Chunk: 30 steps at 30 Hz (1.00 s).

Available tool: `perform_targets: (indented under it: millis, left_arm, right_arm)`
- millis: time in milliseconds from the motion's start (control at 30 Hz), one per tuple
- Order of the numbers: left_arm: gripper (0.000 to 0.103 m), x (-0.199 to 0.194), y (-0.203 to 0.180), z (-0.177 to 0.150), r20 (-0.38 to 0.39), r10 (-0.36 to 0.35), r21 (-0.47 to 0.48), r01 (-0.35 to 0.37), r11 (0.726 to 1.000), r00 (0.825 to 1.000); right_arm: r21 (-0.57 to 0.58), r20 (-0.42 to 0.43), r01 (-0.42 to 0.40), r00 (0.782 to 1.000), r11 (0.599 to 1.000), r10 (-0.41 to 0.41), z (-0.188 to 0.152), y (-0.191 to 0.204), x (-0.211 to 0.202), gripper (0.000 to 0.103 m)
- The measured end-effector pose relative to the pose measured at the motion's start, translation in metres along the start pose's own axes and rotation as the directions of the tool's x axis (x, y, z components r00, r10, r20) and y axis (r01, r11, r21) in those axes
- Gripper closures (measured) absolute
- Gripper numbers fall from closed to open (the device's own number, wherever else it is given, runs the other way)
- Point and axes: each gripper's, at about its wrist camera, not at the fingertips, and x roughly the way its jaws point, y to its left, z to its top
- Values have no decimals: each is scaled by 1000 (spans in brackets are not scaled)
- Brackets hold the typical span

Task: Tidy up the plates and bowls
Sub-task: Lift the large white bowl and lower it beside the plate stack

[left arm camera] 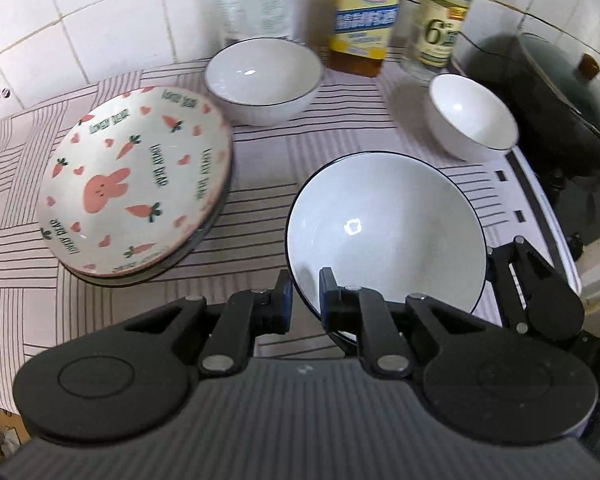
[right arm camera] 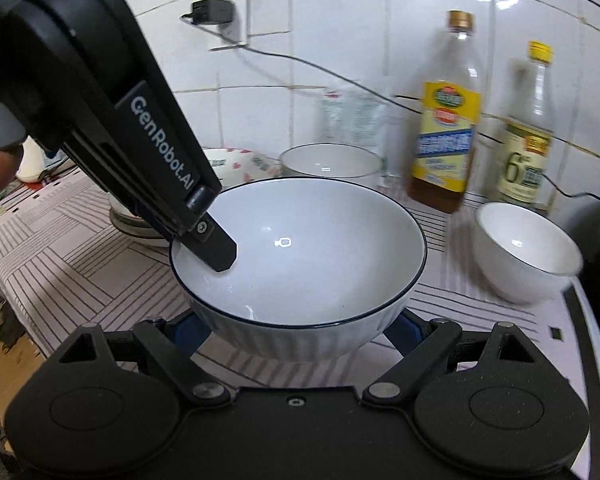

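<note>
Our left tool (left arm camera: 305, 300) pinches the rim of the big bowl (left arm camera: 384, 232) on the bench (left arm camera: 260, 240); our right tool (right arm camera: 296, 330) spreads wide around its base. Glazed, slippery, breakable: we hold the rim firmly.

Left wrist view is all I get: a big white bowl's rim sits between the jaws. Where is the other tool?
Observer: The right gripper straddles the large bowl low down, one finger on either side of its base. I cannot tell whether they press it.
Visitor: Is the bowl's outside plain?
Observer: No, its outer wall is ribbed.
Visitor: And the bottles, cut off at the top?
Observer: The yellow-labelled bottle has a gold cap, and the clear bottle has a yellow one.
</note>
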Motion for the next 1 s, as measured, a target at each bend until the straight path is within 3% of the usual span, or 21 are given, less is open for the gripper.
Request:
perform_targets:
  millis: [500,833,1000]
  left_arm:
    - [90,37,29,1,-50,-27,-29,26,999,998]
    - [89,36,29,5,-106,-33,-45,29,999,994]
    - [88,23,21,6,-109,-9,5,9,1000,994]
  right_arm:
    - [-3,-75,-48,996,999,48,-1,-3,49,10]
    - [79,-158,-51,985,996,63,9,-5,41,10]
    - [126,-186,-25,981,992,48,11,-7,17,10]
